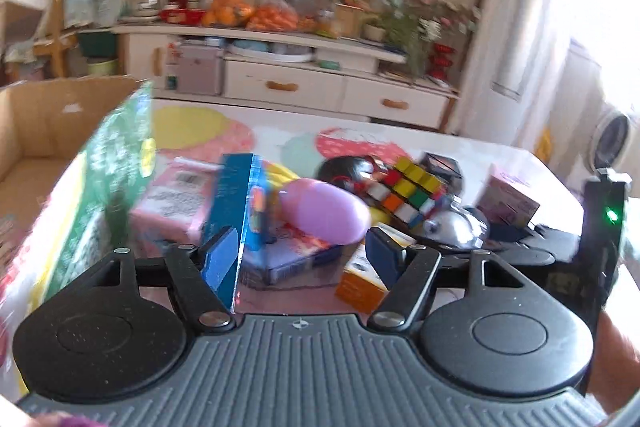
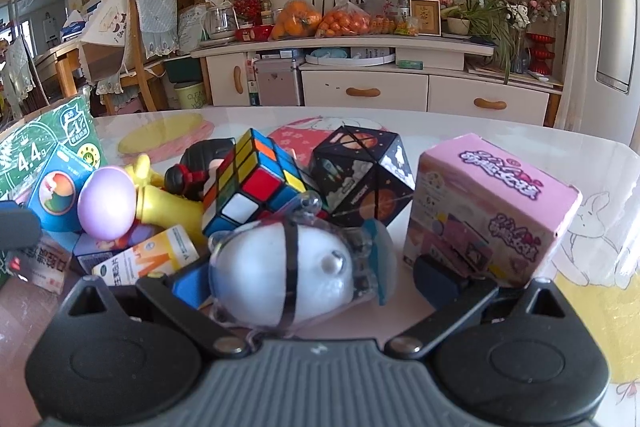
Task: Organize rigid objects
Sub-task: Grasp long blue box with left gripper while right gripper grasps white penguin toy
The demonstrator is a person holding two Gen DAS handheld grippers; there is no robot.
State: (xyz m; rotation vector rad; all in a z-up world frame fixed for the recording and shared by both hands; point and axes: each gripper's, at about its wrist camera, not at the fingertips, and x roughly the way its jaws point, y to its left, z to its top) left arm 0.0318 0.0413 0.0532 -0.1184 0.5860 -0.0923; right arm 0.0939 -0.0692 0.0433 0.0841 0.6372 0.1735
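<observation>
Left hand-held gripper (image 1: 302,251), lower centre of its view: jaws spread wide, gripping nothing, a blue box (image 1: 232,211) beside the left pad. Right hand-held gripper (image 2: 316,277): jaws wide around a white egg-shaped toy (image 2: 280,271), contact unclear. Beyond on the worktop (image 2: 500,131): puzzle cube (image 2: 256,183), pink box (image 2: 488,211).
</observation>
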